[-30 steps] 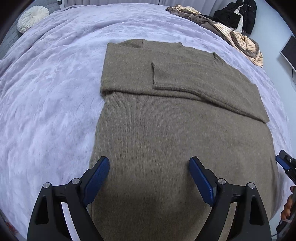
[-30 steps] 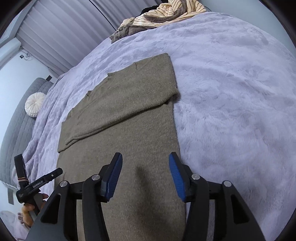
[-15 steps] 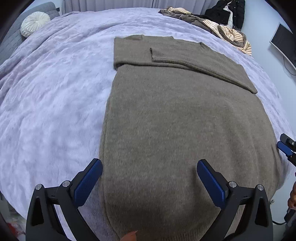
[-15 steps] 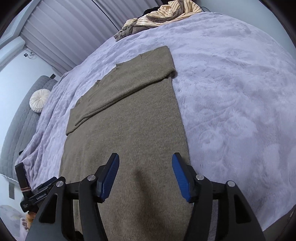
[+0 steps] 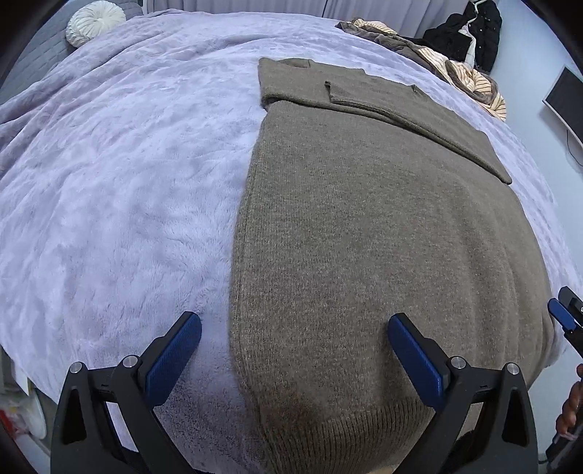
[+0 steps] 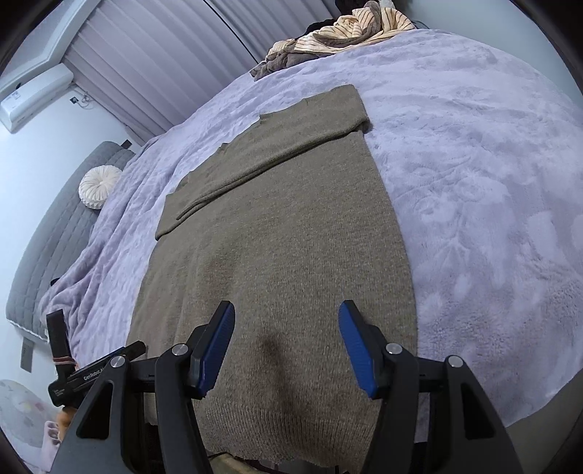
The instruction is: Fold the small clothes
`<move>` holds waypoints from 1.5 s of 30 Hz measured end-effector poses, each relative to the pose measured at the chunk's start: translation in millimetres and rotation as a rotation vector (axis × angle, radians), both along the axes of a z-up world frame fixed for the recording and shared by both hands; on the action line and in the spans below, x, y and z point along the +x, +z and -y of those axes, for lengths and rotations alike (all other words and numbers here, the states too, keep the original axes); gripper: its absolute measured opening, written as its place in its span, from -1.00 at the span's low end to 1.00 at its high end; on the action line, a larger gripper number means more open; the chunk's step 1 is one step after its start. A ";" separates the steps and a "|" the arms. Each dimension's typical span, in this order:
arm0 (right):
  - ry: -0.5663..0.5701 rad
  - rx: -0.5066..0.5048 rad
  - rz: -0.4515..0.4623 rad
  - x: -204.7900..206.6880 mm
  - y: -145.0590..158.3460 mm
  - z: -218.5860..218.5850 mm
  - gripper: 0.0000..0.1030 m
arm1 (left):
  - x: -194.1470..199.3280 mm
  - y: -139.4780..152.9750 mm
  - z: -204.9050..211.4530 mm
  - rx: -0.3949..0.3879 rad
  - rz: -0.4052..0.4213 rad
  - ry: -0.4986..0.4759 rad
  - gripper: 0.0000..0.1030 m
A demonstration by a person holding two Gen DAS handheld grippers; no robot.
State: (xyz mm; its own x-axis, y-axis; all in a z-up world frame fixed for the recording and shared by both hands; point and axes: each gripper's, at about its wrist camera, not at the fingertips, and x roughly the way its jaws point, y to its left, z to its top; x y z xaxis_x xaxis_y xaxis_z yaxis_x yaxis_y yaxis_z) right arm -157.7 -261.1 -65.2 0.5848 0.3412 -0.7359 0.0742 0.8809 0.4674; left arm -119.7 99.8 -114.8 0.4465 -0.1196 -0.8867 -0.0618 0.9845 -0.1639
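An olive-brown knit sweater lies flat on the lilac plush bedspread, its sleeves folded across the chest at the far end; its ribbed hem hangs at the near bed edge. It also shows in the right wrist view. My left gripper is open and empty, hovering over the sweater's left edge near the hem. My right gripper is open and empty above the sweater's hem area, right of centre. The right gripper's blue tip shows at the left wrist view's right edge.
A pile of striped and brown clothes and a black jacket lie at the far right corner. A round white cushion rests by the grey headboard. A monitor stands on the right. Curtains hang behind.
Both grippers have drawn back toward the near bed edge, so the sweater's hem now shows. The left gripper shifted left and opened wider. The sweater has not moved.
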 end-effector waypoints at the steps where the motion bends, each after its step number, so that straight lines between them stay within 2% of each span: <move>1: -0.004 0.005 -0.002 -2.5 -1.2 1.5 0.23 | -1.3 -0.6 0.4 0.001 0.001 -0.001 1.00; 15: -0.061 0.052 0.018 -16.3 -6.7 21.9 0.23 | -10.0 -6.8 4.6 0.039 0.008 -0.020 1.00; 22: -0.058 0.050 0.050 -18.0 -4.9 25.2 0.23 | -15.3 -8.1 2.0 0.024 0.035 -0.048 1.00; 26: -0.076 0.042 0.055 -21.0 -4.0 35.7 0.23 | -17.8 -4.9 -3.8 -0.012 0.040 -0.075 1.00; 30: -0.074 0.067 0.029 -25.6 -9.0 48.1 0.23 | -20.7 -2.6 -11.2 -0.102 0.018 -0.123 1.00; 36: 0.052 0.173 -0.013 -36.4 -19.9 49.6 0.22 | -25.8 -0.2 -13.2 -0.272 -0.030 -0.220 0.99; 41: 0.127 0.207 -0.064 -47.8 -32.3 46.3 0.22 | -30.1 -2.3 -0.6 -0.263 -0.066 -0.291 0.99; 44: 0.139 0.271 -0.085 -48.8 -43.0 41.1 0.22 | -31.0 -3.3 10.1 -0.265 -0.086 -0.295 0.99; 45: 0.145 0.305 -0.093 -47.9 -46.0 38.4 0.21 | -32.2 -2.4 15.4 -0.241 -0.087 -0.298 0.87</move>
